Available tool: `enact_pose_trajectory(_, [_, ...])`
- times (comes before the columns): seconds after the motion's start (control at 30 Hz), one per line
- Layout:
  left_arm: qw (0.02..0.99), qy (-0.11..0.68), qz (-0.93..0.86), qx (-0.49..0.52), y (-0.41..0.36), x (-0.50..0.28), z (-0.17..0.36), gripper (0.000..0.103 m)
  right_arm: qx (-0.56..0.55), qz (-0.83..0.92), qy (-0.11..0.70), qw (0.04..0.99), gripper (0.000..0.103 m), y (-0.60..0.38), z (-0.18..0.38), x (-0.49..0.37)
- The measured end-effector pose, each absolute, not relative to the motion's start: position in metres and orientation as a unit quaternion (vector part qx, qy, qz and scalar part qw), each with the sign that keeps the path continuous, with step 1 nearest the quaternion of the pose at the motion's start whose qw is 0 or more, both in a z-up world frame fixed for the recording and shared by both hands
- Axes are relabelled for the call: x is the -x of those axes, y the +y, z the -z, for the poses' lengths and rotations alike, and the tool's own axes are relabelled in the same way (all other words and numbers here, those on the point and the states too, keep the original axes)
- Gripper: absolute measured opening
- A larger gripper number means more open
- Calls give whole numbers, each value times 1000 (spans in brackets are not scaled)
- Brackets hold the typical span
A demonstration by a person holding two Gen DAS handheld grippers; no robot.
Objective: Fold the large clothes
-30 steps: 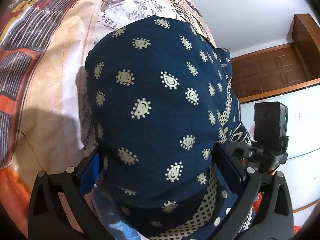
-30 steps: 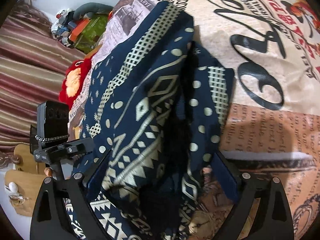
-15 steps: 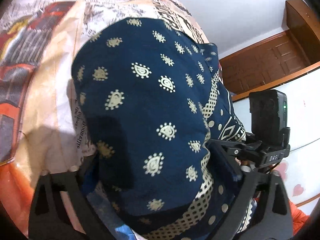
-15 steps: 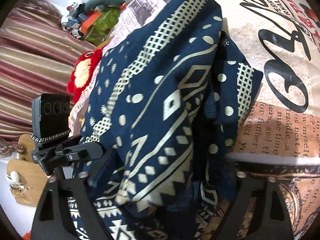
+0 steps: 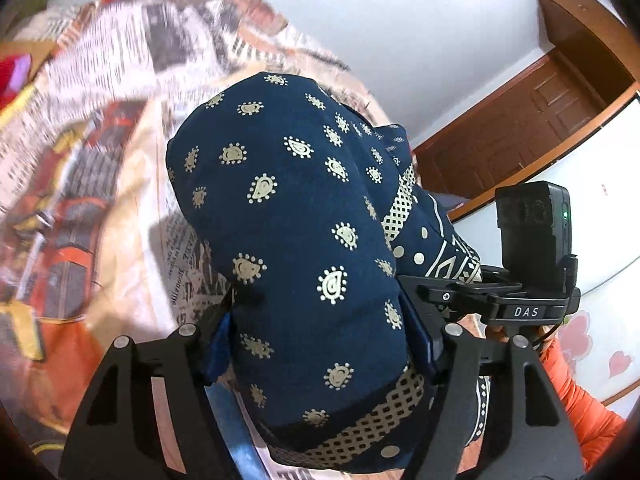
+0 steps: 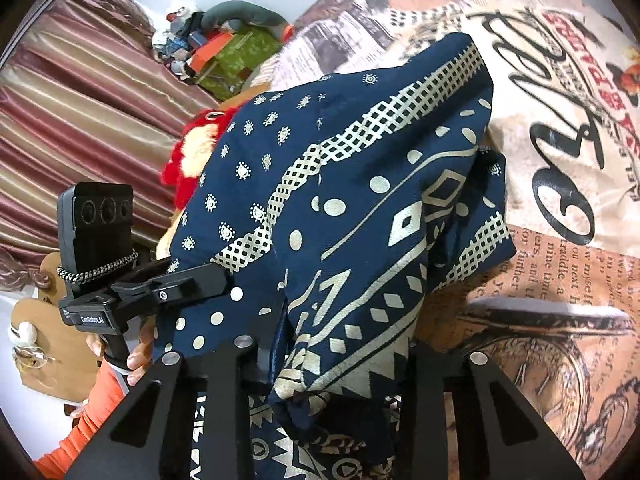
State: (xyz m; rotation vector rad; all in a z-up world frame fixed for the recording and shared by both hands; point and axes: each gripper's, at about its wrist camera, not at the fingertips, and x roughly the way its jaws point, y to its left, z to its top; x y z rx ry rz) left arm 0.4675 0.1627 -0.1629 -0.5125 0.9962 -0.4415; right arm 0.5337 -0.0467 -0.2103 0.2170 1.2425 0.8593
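Note:
The navy garment, printed with cream paisley dots and checked bands, is bunched into a thick bundle above the printed bed cover. My left gripper is closing on it, and the cloth fills the gap and bulges against both blue pads. In the right wrist view the same garment hangs over my right gripper, whose jaws are closing with a fold pinched between them. The two grippers are close side by side. A hand in an orange sleeve holds the left one.
The bed cover spreads out to the right. A striped curtain, a red plush toy and a heap of toys lie beyond the bed. A brown wooden door stands in the white wall.
Both grippers have narrowed onto the cloth and risen, and both have rolled a little. The bundle has lifted off the bed cover with them, and more of the room shows.

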Motion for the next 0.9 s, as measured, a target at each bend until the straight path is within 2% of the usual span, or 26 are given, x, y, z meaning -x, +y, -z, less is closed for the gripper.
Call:
enact_pose_trajectory(0.27, [861,422,182,217,197,-418,95,70,-72,-419,507,750,30,-17,139,-495])
enact_pose_trajectory(0.47, [868,421,150,217,239,-378,80,70,-62,-443,497,743,30,32,120,-466])
enact_pose_trajectory(0.63, [859,440,129,229,271,-361,101,70,-63,-458,507,728,30,67,135,-450])
enact_pose_trajectory(0.9, [828,487,118,253,288,-375,175,70,-53,-446,559,697,30,98,202,-455])
